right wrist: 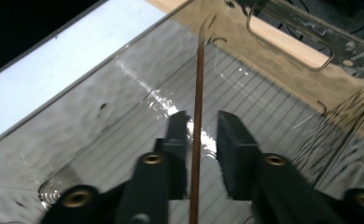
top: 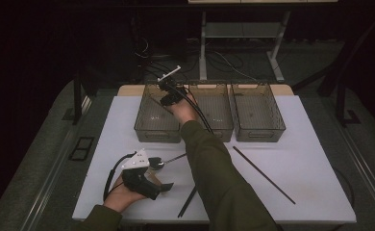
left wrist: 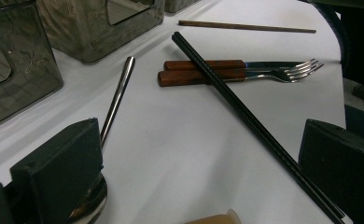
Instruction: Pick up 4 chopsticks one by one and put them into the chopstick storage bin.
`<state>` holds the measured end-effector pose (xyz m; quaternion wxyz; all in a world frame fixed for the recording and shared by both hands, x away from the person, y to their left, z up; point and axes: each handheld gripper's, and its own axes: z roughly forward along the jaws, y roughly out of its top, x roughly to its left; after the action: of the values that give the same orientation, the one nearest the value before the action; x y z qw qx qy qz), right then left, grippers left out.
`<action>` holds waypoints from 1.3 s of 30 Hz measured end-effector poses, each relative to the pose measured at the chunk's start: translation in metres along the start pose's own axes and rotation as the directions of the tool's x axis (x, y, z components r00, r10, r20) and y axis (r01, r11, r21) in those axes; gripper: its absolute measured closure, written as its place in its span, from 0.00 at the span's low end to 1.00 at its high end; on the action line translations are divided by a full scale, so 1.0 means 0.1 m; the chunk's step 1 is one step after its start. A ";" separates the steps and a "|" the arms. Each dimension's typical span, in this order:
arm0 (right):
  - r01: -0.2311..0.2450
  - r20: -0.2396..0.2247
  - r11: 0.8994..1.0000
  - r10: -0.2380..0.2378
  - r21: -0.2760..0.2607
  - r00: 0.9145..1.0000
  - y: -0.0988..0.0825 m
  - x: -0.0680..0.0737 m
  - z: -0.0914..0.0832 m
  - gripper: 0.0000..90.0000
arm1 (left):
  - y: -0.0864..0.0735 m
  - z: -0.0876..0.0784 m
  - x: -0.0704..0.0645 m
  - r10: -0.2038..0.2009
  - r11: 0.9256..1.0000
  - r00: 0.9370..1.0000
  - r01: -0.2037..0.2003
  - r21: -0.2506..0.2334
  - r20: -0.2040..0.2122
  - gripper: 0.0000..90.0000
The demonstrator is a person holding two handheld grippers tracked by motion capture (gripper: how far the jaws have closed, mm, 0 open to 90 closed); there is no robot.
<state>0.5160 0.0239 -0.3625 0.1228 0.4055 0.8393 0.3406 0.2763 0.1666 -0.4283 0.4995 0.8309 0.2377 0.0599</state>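
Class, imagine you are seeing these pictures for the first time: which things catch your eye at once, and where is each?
The right gripper reaches into the left bin of three smoky bins at the table's far edge, a brown chopstick between its parted jaws. Nearer the person, the left gripper rests by a metal spoon. Two wooden-handled forks lie under a black chopstick.

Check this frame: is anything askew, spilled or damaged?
Nothing spilled or damaged. One black chopstick lies slantwise across the handles of the two wooden-handled forks rather than flat on the table. A brown chopstick stands between the right gripper fingers inside the left bin.
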 end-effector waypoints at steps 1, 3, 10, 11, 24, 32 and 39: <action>-0.003 -0.003 1.000 0.003 -0.004 1.000 0.00 0.00 -0.01 0.73 | 0.00 0.00 0.00 -0.001 1.000 1.000 0.001 -0.001 0.000 0.00; -0.007 -0.014 1.000 0.007 -0.006 1.000 0.00 -0.01 -0.02 0.67 | 0.00 0.01 0.00 -0.003 1.000 1.000 0.003 -0.006 -0.001 0.00; -0.021 -0.034 0.999 0.020 -0.027 0.999 0.01 -0.03 -0.10 0.52 | 0.00 0.00 0.00 -0.001 1.000 1.000 0.001 0.000 0.001 0.00; -0.022 -0.040 0.999 0.021 -0.031 0.999 0.01 -0.03 -0.12 0.50 | 0.00 0.00 0.00 -0.002 1.000 1.000 0.002 0.000 0.001 0.00; 0.022 -0.099 0.996 -0.031 -0.089 0.995 -0.20 -0.09 -0.53 0.43 | 0.00 0.01 -0.01 0.001 1.000 1.000 -0.001 0.004 -0.004 0.00; 0.039 -0.132 0.993 -0.054 -0.113 0.990 -0.39 -0.15 -0.78 0.41 | -0.01 0.01 -0.02 -0.007 1.000 1.000 0.007 0.003 -0.007 0.00; 0.051 -0.141 0.990 -0.070 -0.132 0.988 -0.55 -0.22 -0.99 0.41 | -0.01 0.01 -0.02 -0.006 1.000 1.000 0.006 0.009 -0.011 0.00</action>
<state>0.4496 -0.0633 -0.3281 0.0973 0.3453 0.8344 0.4183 0.2749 0.1655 -0.4297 0.4947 0.8320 0.2434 0.0619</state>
